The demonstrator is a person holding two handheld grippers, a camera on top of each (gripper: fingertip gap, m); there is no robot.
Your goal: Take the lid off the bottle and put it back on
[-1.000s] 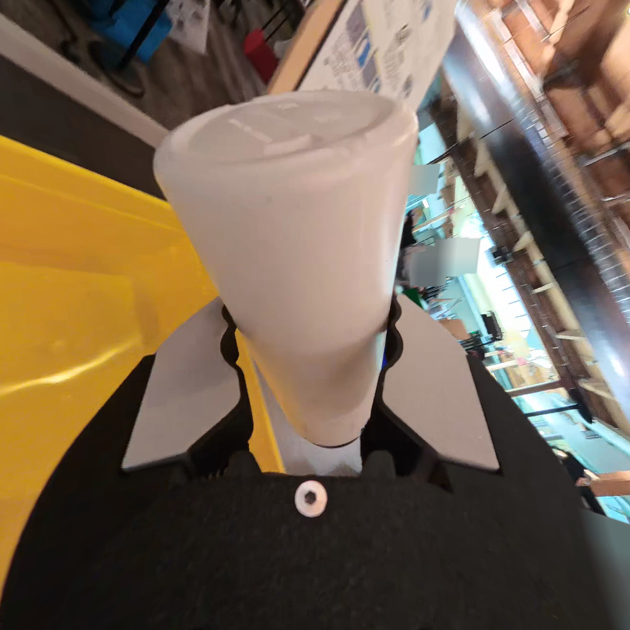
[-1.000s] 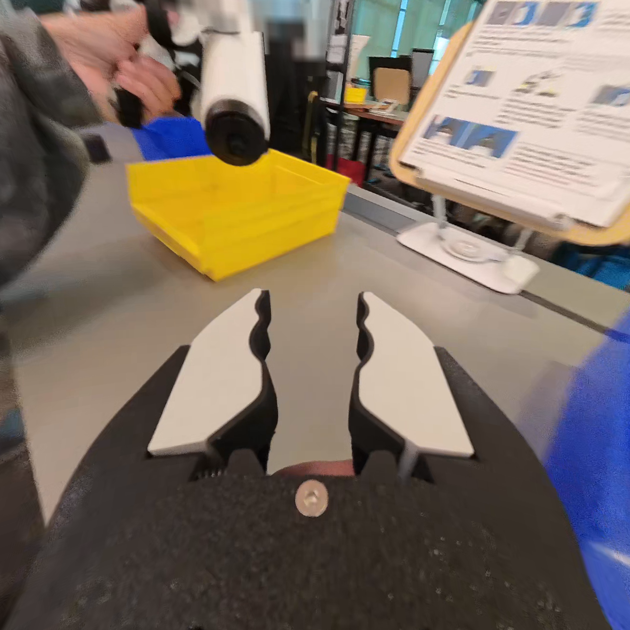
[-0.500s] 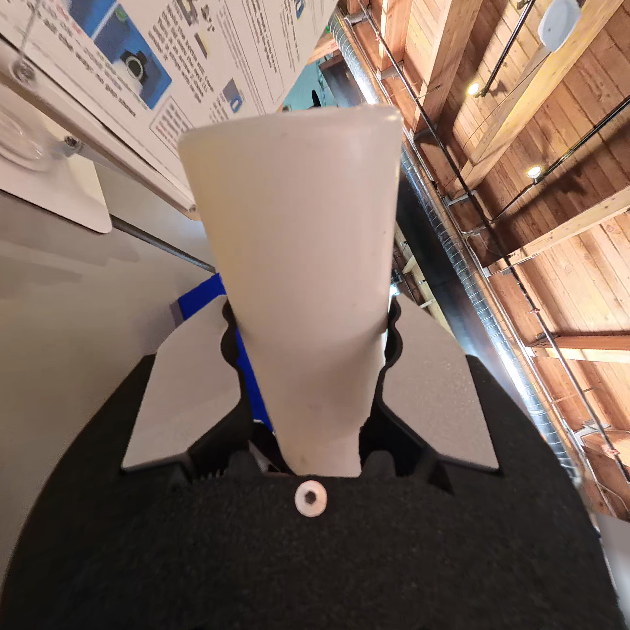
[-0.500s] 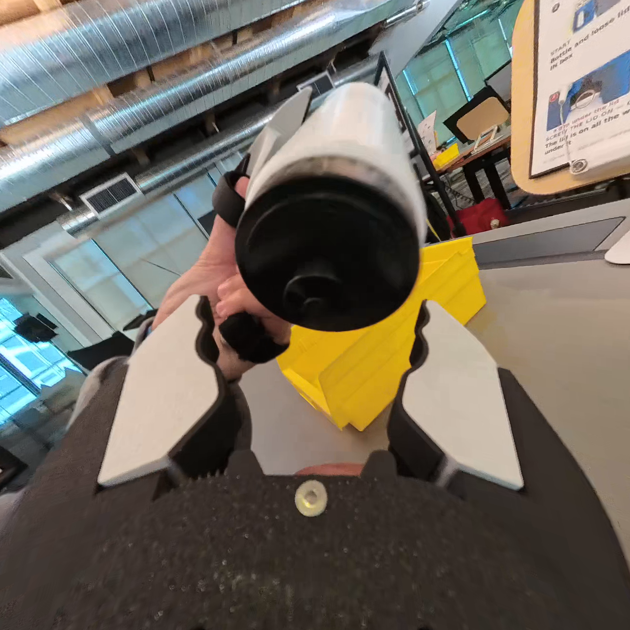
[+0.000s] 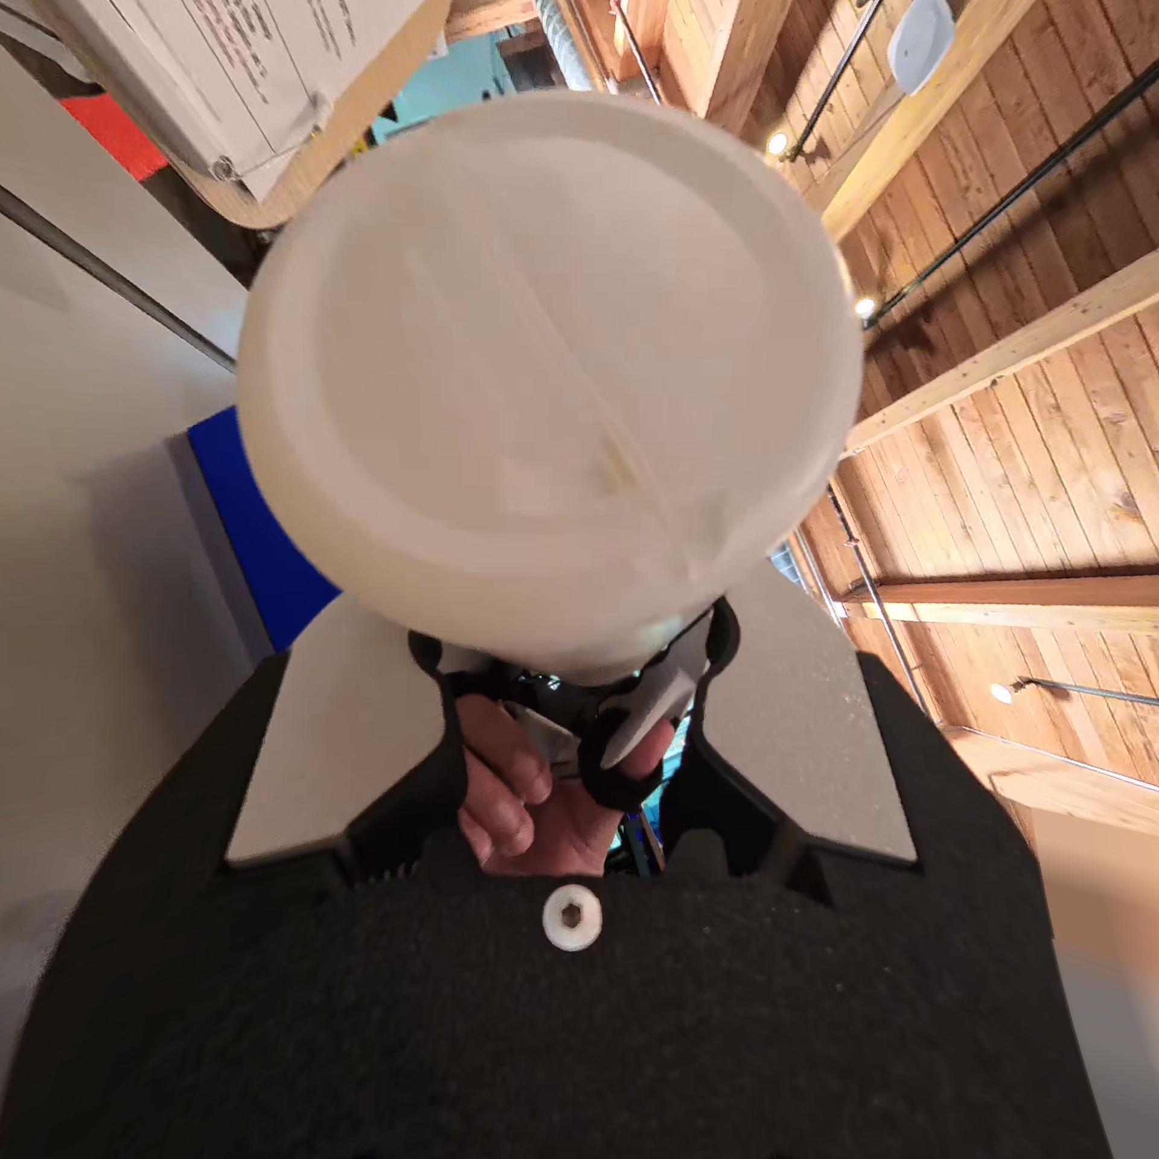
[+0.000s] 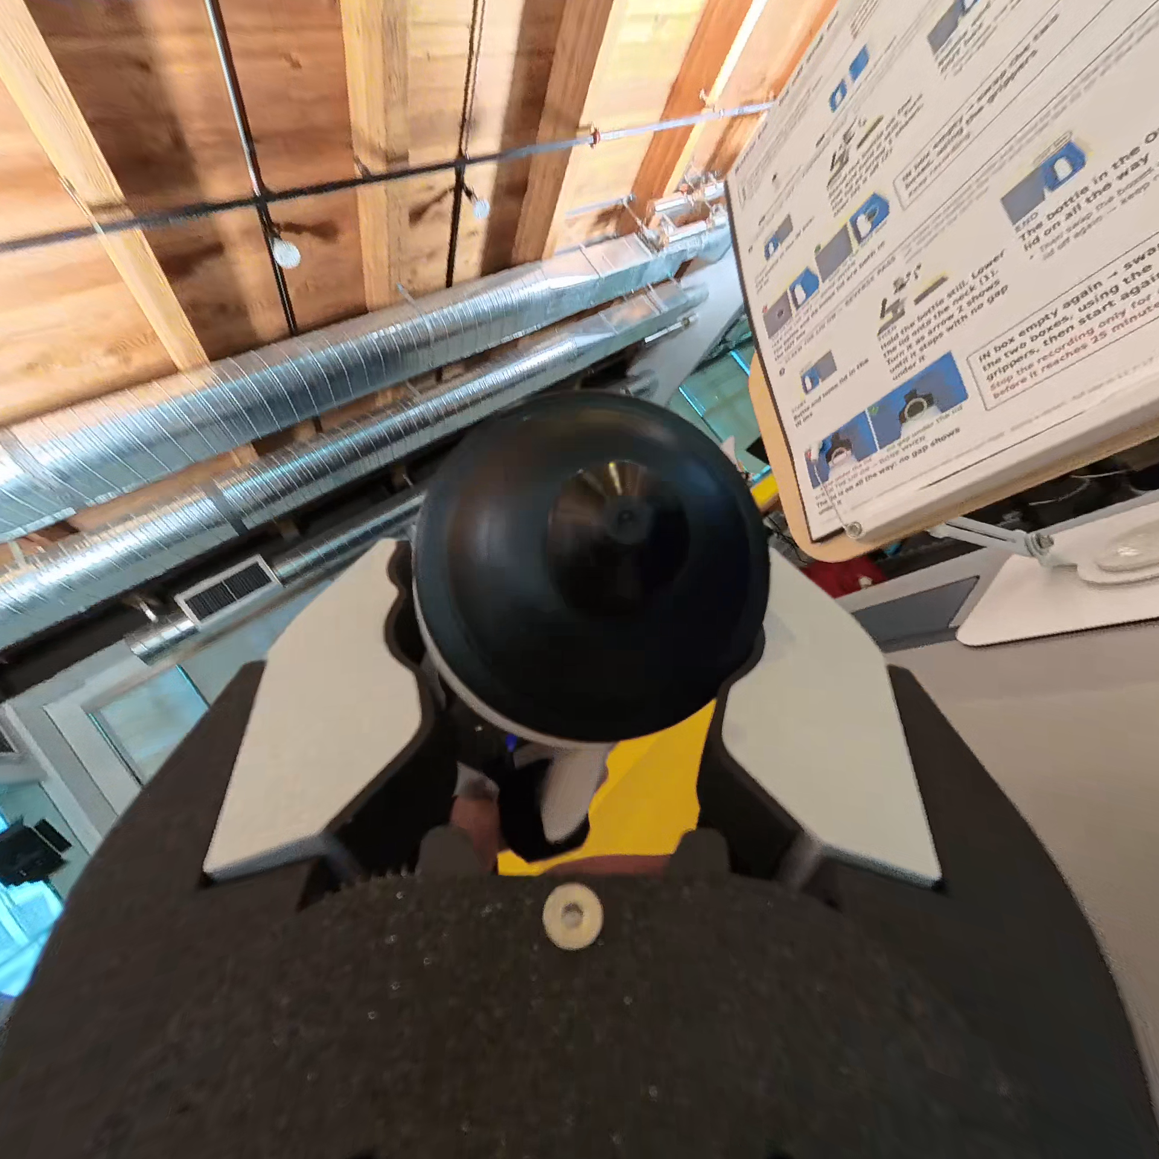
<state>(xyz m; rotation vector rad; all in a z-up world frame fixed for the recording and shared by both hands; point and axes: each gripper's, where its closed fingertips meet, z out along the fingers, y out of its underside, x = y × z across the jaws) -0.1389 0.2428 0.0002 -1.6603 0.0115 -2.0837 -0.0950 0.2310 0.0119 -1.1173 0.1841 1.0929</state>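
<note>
Above the desk (image 6: 1035,740), left gripper (image 5: 574,633) clamps the bottle (image 5: 545,326) steady so right gripper (image 6: 583,577) can bracket its lid (image 6: 502,564); whether it pinches yet, I cannot tell.

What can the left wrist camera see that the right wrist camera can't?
Only the left wrist view shows the bottle's white flat bottom, a blue box and a hand holding the other gripper. Only the right wrist view shows the black lid, silver ducts and a yellow bin. Both show the same bottle, the instruction board and the wooden ceiling.
</note>
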